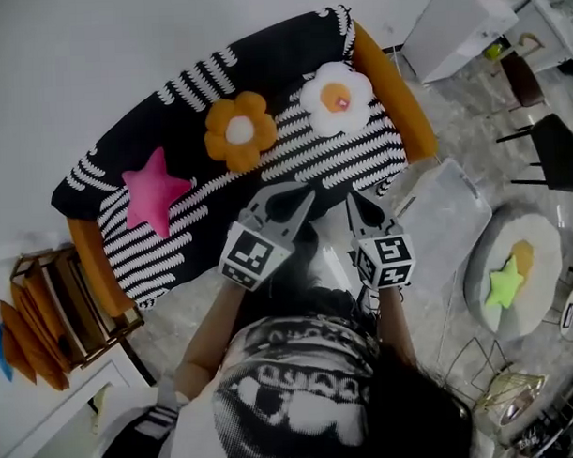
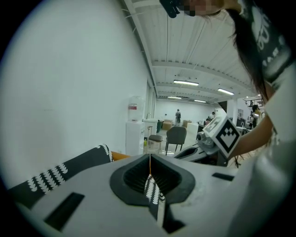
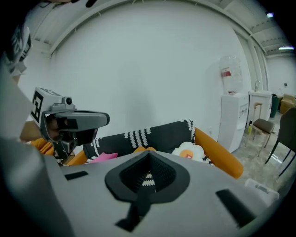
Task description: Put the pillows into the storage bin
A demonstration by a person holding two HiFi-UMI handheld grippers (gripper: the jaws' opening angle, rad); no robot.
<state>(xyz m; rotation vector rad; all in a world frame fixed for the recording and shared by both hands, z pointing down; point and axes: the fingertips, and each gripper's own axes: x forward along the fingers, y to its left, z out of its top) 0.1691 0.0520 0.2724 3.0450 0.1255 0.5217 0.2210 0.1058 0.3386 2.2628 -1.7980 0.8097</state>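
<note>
Orange flower pillow (image 1: 239, 129) beyond fingers (image 1: 259, 204)

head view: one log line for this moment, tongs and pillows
left tongs: shut, empty | right tongs: shut, empty | on sofa: pink star, orange flower, white flower | storage bin: beside sofa

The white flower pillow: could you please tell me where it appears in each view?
Head view: white flower pillow upper centre-right, on the sofa.
Left gripper view: not in it.
Right gripper view: just right of centre.
Shared landmark: the sofa's patterned back.
</note>
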